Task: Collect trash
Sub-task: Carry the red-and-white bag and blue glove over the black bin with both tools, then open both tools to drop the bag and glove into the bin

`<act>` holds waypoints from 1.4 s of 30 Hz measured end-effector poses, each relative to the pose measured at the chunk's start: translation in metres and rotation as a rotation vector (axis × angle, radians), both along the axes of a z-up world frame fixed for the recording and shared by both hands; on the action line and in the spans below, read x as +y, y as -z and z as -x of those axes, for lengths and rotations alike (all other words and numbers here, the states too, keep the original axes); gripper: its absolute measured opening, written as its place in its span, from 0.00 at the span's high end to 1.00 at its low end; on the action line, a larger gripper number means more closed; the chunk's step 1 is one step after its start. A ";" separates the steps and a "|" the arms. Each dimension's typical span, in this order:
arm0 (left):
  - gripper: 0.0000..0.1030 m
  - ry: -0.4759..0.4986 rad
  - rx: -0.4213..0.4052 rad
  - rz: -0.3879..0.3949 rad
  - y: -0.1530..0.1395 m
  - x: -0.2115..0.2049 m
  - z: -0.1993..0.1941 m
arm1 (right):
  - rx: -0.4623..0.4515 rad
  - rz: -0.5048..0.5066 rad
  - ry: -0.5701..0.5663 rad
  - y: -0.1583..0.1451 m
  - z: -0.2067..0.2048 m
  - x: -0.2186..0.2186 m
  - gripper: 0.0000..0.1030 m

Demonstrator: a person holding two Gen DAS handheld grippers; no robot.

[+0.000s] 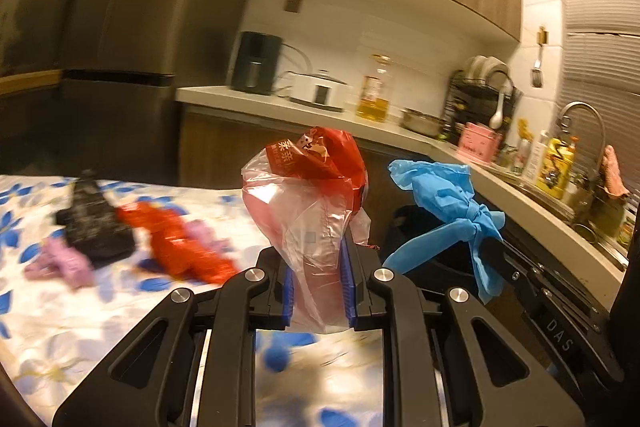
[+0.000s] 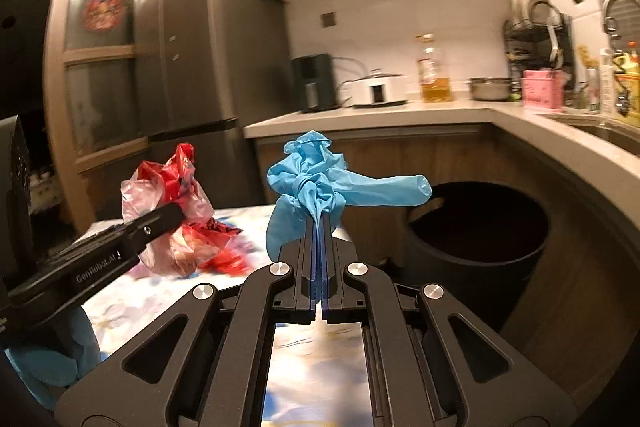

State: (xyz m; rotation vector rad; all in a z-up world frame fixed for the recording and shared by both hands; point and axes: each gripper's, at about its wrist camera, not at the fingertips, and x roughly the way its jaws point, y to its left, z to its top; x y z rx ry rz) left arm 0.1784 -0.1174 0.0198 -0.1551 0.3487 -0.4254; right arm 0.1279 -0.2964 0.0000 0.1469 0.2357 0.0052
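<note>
Open bin [image 2: 476, 227] beside counter [image 2: 560, 155]

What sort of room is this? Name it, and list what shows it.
A home kitchen, most likely. A tall refrigerator stands beside an L-shaped counter that carries a rice cooker and a bottle of cooking oil, and a sink tap and a dish rack stand at the counter's far end.
</note>
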 end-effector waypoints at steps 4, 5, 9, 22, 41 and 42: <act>0.81 0.063 -0.028 -0.011 -0.007 -0.037 -0.008 | -0.009 -0.005 0.078 -0.004 -0.004 -0.035 0.99; 0.81 0.072 -0.035 -0.015 -0.009 -0.044 -0.009 | -0.011 -0.006 0.098 -0.004 -0.005 -0.044 0.99; 0.81 0.126 -0.063 -0.031 -0.016 -0.082 -0.020 | -0.014 -0.010 0.160 -0.007 -0.013 -0.077 0.99; 0.80 0.208 -0.071 -0.084 -0.010 -0.160 -0.056 | -0.004 -0.032 0.231 -0.009 -0.040 -0.133 0.98; 0.73 0.244 -0.019 -0.131 0.012 -0.208 -0.087 | 0.058 -0.061 0.230 0.008 -0.075 -0.158 0.98; 0.73 0.245 -0.020 -0.137 0.013 -0.209 -0.087 | 0.061 -0.063 0.230 0.009 -0.077 -0.159 0.98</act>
